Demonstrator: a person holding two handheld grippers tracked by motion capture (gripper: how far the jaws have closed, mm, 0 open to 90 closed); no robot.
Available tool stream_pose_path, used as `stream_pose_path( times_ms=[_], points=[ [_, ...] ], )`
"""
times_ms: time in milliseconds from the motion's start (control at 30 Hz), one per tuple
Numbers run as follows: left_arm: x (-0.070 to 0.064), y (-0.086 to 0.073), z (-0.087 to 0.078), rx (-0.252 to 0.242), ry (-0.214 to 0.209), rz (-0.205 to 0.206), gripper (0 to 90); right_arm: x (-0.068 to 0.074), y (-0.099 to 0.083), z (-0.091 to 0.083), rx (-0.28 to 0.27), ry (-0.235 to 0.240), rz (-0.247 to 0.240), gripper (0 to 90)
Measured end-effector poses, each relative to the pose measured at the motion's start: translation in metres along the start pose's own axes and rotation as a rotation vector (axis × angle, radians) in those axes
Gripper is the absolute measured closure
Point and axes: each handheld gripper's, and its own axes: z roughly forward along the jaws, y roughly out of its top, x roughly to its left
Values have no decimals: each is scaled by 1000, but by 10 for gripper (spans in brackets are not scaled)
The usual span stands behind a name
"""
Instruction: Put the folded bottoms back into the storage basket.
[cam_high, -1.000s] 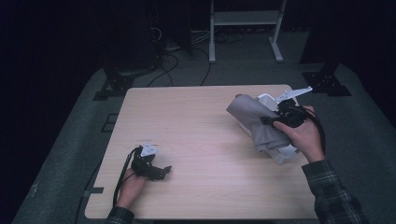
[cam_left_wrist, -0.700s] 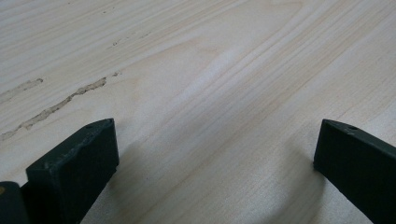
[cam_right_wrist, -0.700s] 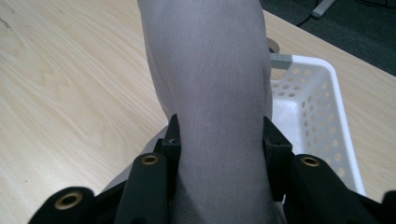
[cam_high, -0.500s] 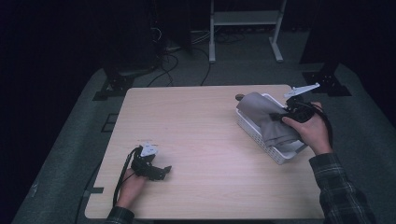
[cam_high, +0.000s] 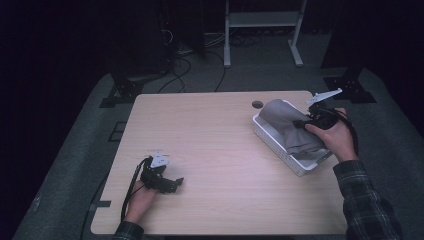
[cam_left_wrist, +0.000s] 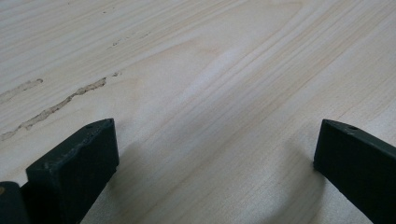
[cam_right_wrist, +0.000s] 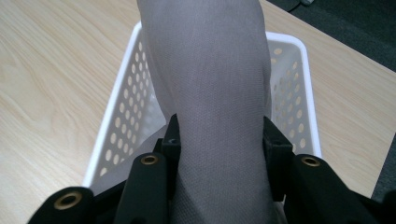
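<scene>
My right gripper (cam_right_wrist: 219, 140) has its two black jaws pinched on a thick fold of grey cloth (cam_right_wrist: 210, 70), the fabric bulging between them and running away toward 12 o'clock in the right gripper view. The cloth sits in a white perforated basket (cam_right_wrist: 121, 126); in the high view that basket (cam_high: 272, 140) lies at about 3 o'clock on the wooden table (cam_high: 210, 150), with the cloth (cam_high: 287, 125) heaped in it and rising above the rim. My right hand (cam_high: 336, 140) is at the basket's far side, behind the right gripper (cam_high: 312, 121).

I judge the cloth soft and light, limp rather than stiff: it drapes and humps, so it will sag and trail wherever I do not hold it. The weave looks matte, not slippery. A gathered fold like this one is the place to take it; a single edge would likely pull out. The basket looks light too and may drag along if the cloth snags.

My left gripper (cam_high: 167, 182) rests at about 7 o'clock, well apart, jaws spread wide over bare wood, empty.
</scene>
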Motion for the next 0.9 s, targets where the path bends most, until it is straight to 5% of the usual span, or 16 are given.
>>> stream_pose_path(
  times_ms=[900],
  points=[
    [0, 0, 0, 0, -1, -2, 0, -3, -18, 48, 65, 11, 23, 572]
  ],
)
